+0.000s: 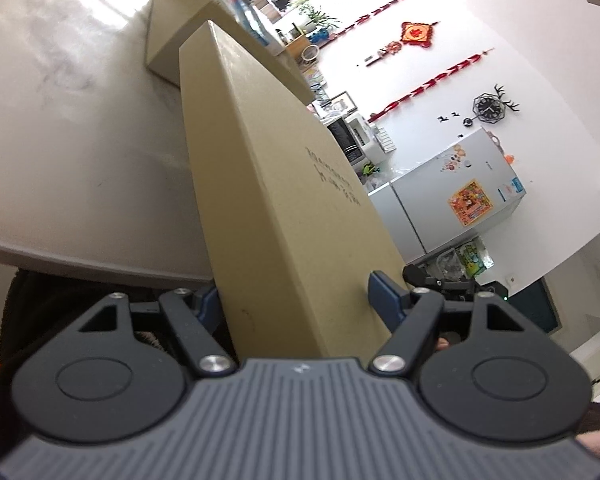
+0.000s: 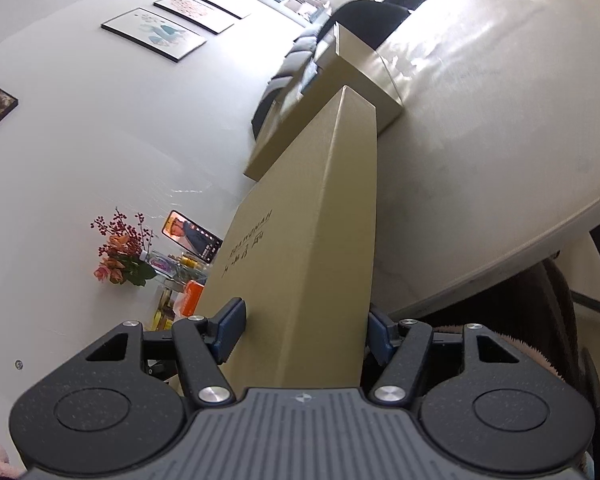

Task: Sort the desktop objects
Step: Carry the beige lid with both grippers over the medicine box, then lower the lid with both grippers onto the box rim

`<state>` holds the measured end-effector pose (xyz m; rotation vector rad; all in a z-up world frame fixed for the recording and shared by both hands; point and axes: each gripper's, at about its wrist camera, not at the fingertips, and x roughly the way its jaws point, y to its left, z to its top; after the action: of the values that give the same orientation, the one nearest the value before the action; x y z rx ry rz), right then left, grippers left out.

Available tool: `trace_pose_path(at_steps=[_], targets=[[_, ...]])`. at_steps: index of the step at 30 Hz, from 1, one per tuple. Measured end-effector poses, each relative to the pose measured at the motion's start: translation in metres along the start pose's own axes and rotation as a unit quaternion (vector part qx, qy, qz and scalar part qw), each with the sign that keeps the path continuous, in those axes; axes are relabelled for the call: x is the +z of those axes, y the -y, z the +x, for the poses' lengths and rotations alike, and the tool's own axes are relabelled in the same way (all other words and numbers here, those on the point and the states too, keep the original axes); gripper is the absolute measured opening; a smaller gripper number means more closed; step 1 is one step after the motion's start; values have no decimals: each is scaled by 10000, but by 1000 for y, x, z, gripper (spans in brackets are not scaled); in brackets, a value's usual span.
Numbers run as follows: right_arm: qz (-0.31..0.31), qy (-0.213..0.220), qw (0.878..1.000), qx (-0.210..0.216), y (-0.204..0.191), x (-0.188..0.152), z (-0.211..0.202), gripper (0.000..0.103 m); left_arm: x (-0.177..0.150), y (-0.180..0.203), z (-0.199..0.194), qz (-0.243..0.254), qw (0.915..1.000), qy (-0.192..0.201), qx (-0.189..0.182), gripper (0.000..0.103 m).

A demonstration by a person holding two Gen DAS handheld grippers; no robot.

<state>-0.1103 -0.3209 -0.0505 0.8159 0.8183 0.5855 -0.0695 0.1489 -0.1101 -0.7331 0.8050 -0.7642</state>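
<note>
A flat tan cardboard lid (image 1: 268,184) with dark printed lettering hangs lifted above the pale table (image 1: 80,140). My left gripper (image 1: 296,300) is shut on the lid's near end, its blue pads (image 1: 386,296) pressing both faces. In the right wrist view the same lid (image 2: 312,216) runs away from me, and my right gripper (image 2: 304,330) is shut on its end, blue pads (image 2: 232,330) against each face. Past the lid's far end a tan open box (image 1: 168,40) stands on the table, also seen in the right wrist view as the box (image 2: 380,76).
The table's near edge (image 1: 100,268) and curved edge (image 2: 520,248) border the person's dark clothing. A white fridge (image 1: 452,204) and wall clock (image 1: 488,108) stand beyond. Flowers (image 2: 120,256), a lit phone (image 2: 192,236) and bottles sit off to the side. A dark chair (image 2: 364,20) is behind the box.
</note>
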Motion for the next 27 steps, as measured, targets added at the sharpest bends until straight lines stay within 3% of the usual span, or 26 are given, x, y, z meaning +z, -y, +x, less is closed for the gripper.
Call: trace_pose_path(at_steps=[16,27], targets=[[-335,357,9988,39,-29,22,-15,66,24,20,10,216,9994,137,-217,73],[-430,715,9965,54,-35,65,-36,66,67,54,45,414,9987,-42,-302,73]])
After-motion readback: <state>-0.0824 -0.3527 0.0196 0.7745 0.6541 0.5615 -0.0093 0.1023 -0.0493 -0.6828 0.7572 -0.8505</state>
